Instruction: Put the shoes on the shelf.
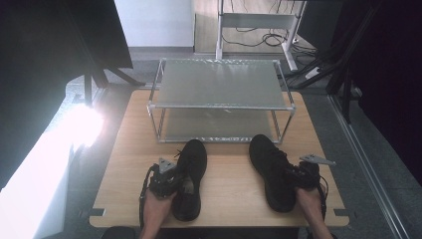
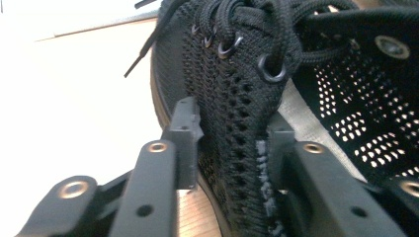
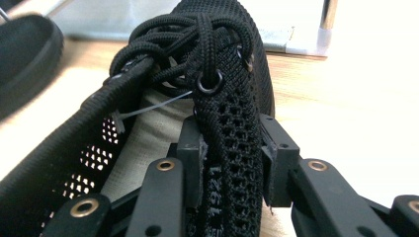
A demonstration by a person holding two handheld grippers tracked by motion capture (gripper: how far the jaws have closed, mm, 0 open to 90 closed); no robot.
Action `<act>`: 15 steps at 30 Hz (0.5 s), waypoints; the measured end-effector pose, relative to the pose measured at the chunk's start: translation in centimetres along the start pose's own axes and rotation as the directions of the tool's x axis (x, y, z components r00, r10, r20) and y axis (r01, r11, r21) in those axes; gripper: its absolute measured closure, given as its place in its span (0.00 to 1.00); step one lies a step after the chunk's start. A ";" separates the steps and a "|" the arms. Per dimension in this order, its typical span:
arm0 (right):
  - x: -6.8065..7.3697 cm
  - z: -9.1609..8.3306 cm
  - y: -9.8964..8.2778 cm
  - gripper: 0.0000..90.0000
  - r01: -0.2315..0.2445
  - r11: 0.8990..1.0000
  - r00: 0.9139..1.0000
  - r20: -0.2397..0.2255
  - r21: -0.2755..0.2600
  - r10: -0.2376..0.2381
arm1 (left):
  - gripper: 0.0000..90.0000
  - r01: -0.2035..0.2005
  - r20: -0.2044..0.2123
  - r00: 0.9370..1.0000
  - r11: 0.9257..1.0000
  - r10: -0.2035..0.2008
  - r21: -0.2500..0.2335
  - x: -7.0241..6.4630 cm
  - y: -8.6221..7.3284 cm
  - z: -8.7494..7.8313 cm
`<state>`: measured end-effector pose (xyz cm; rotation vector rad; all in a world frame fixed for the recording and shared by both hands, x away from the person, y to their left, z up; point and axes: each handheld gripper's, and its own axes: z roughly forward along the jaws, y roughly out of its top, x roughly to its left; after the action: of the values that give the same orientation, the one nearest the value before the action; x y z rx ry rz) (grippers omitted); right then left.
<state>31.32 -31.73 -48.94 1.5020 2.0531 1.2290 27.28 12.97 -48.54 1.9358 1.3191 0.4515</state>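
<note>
From the high view, two black shoes are lying on the wooden table (image 1: 229,184), toes pointing toward a two-tier metal rack (image 1: 219,99) standing at the far side. The left shoe (image 1: 191,174) is sitting near the table's middle, and the left hand-held gripper (image 1: 174,178) is meeting its left side, with the person's left hand (image 1: 157,209) coming in from below. The right shoe (image 1: 271,169) is lying well apart from it, and the right hand-held gripper (image 1: 298,177) is meeting its right side near the opening. In the left gripper view, the left hand-held gripper (image 2: 230,143) is clamping the knit side wall of the left shoe (image 2: 232,108) just below the eyelets, one jaw outside, the other inside the opening. In the right gripper view, the right hand-held gripper (image 3: 230,153) is pinching the right shoe (image 3: 222,113) wall the same way below its laces, while the left shoe's toe (image 3: 24,54) is showing at the upper left.
</note>
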 end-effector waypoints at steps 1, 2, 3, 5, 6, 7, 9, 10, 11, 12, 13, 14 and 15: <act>0.0 0.0 0.0 0.76 0.000 1.000 1.000 0.000 0.000 0.000 | 0.77 0.000 0.000 1.000 1.000 0.000 0.000 0.0 0.0 0.0; -0.2 -0.1 -0.1 0.77 -0.019 1.000 1.000 -0.010 -0.010 0.019 | 0.77 -0.003 0.002 1.000 1.000 0.003 -0.003 0.1 0.0 0.0; -0.4 -0.2 -0.1 0.78 -0.048 0.998 0.998 -0.030 -0.027 0.047 | 0.78 0.000 0.014 1.000 1.000 0.000 -0.012 0.3 -0.2 -0.1; -0.6 -0.2 -0.2 0.79 -0.072 0.997 0.996 -0.046 -0.032 0.070 | 0.81 0.024 0.036 0.999 0.999 -0.023 -0.030 0.9 -0.3 -0.3; -0.7 -0.2 -0.2 0.79 -0.075 0.997 0.996 -0.047 -0.033 0.074 | 0.84 0.024 0.036 0.999 0.999 -0.023 -0.030 0.9 -0.3 -0.3; -0.7 -0.2 -0.3 0.79 -0.084 0.996 0.995 -0.049 -0.038 0.082 | 0.85 0.032 0.042 0.999 0.999 -0.031 -0.038 1.1 -0.4 -0.4; -0.8 -0.2 -0.3 0.79 -0.093 0.995 0.994 -0.054 -0.040 0.091 | 0.87 0.059 0.050 0.997 0.997 -0.057 -0.046 1.6 -0.5 -0.5; -1.0 -0.3 -0.4 0.80 -0.119 0.992 0.991 -0.063 -0.051 0.116 | 0.88 0.078 0.062 0.995 0.996 -0.075 -0.052 1.9 -0.6 -0.5; -1.1 -0.3 -0.4 0.80 -0.125 0.991 0.990 -0.067 -0.051 0.121 | 0.88 0.088 0.063 0.994 0.995 -0.084 -0.056 2.1 -0.6 -0.6; -1.2 -0.3 -0.4 0.80 -0.133 0.990 0.989 -0.069 -0.052 0.129 | 0.89 0.088 0.063 0.994 0.995 -0.084 -0.056 2.1 -0.6 -0.6; -1.3 -0.4 -0.4 0.80 -0.143 0.988 0.988 -0.074 -0.051 0.139 | 0.89 0.095 0.065 0.994 0.994 -0.091 -0.057 2.3 -0.6 -0.6; -1.4 -0.4 -0.5 0.80 -0.151 0.987 0.986 -0.078 -0.056 0.146 | 0.90 0.097 0.073 0.993 0.994 -0.093 -0.057 2.4 -0.6 -0.6; -1.4 -0.4 -0.5 0.80 -0.156 0.986 0.985 -0.079 -0.052 0.151 | 0.90 0.100 0.076 0.993 0.993 -0.096 -0.058 2.5 -0.6 -0.6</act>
<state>31.31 -33.20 -49.37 1.6365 1.9594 1.4103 27.57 15.52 -48.86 1.8113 1.3311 0.3655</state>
